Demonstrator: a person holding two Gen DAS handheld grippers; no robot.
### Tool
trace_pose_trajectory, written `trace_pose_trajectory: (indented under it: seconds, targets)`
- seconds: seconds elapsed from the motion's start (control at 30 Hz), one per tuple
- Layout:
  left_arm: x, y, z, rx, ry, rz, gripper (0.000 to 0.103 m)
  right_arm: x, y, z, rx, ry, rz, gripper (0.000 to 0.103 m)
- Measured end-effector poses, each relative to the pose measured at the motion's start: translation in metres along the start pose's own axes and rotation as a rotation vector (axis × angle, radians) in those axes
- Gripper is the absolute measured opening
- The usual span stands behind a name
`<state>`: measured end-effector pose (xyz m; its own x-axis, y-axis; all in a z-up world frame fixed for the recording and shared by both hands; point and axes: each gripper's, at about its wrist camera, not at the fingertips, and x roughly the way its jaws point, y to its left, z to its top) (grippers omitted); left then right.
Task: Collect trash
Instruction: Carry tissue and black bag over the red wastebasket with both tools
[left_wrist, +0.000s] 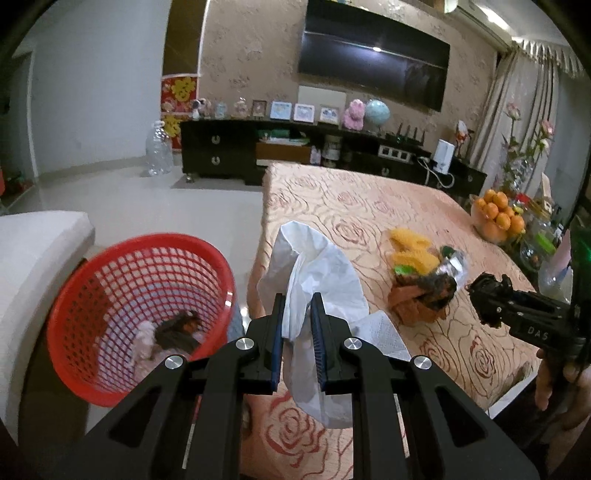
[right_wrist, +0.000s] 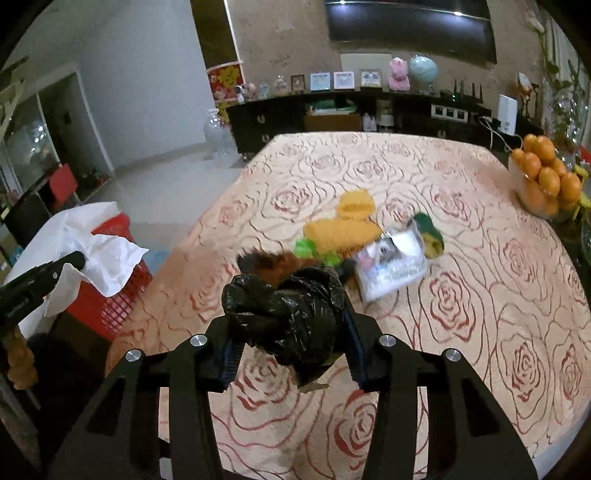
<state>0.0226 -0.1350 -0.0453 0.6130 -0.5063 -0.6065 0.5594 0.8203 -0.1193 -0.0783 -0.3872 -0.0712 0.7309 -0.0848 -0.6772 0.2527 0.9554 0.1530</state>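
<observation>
My left gripper (left_wrist: 297, 328) is shut on a crumpled white tissue (left_wrist: 314, 273), held above the table edge beside the red mesh basket (left_wrist: 110, 295). In the right wrist view the same tissue (right_wrist: 107, 254) hangs over the basket (right_wrist: 114, 295) from the left gripper (right_wrist: 75, 260). My right gripper (right_wrist: 291, 332) is shut on a wad of black plastic bag (right_wrist: 291, 314), lifted off the table; in the left wrist view it (left_wrist: 480, 295) hovers at the right. A pile of trash (right_wrist: 351, 236) stays on the table: yellow wrappers, a green scrap, a clear packet (right_wrist: 391, 262), a brown piece.
The table carries a rose-patterned cloth (right_wrist: 461, 295). A bowl of oranges (right_wrist: 546, 177) stands at its far right corner. The basket holds some paper and a dark lump (left_wrist: 177, 328). A pale seat (left_wrist: 33, 251) lies left of the basket, a dark cabinet (left_wrist: 221, 151) behind.
</observation>
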Motion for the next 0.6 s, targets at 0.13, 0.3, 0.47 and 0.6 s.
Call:
trace_pose_trajectory:
  seconds: [0.13,0.3,0.47,0.6]
  targets:
    - [-0.010,0.013,0.012,-0.017,-0.023,0.036,0.014,-0.002,0.012,0.016,-0.017,-0.018,0.013,0.045]
    - [-0.021,0.033,0.023,-0.034,-0.047,0.080,0.014,-0.001,0.037,0.040,-0.053,-0.042,0.039,0.045]
    - [-0.030,0.056,0.028,-0.047,-0.062,0.120,0.014,0.003,0.066,0.060,-0.094,-0.060,0.073,0.045]
    - [-0.034,0.072,0.030,-0.054,-0.063,0.147,0.014,0.012,0.090,0.072,-0.120,-0.061,0.099,0.045]
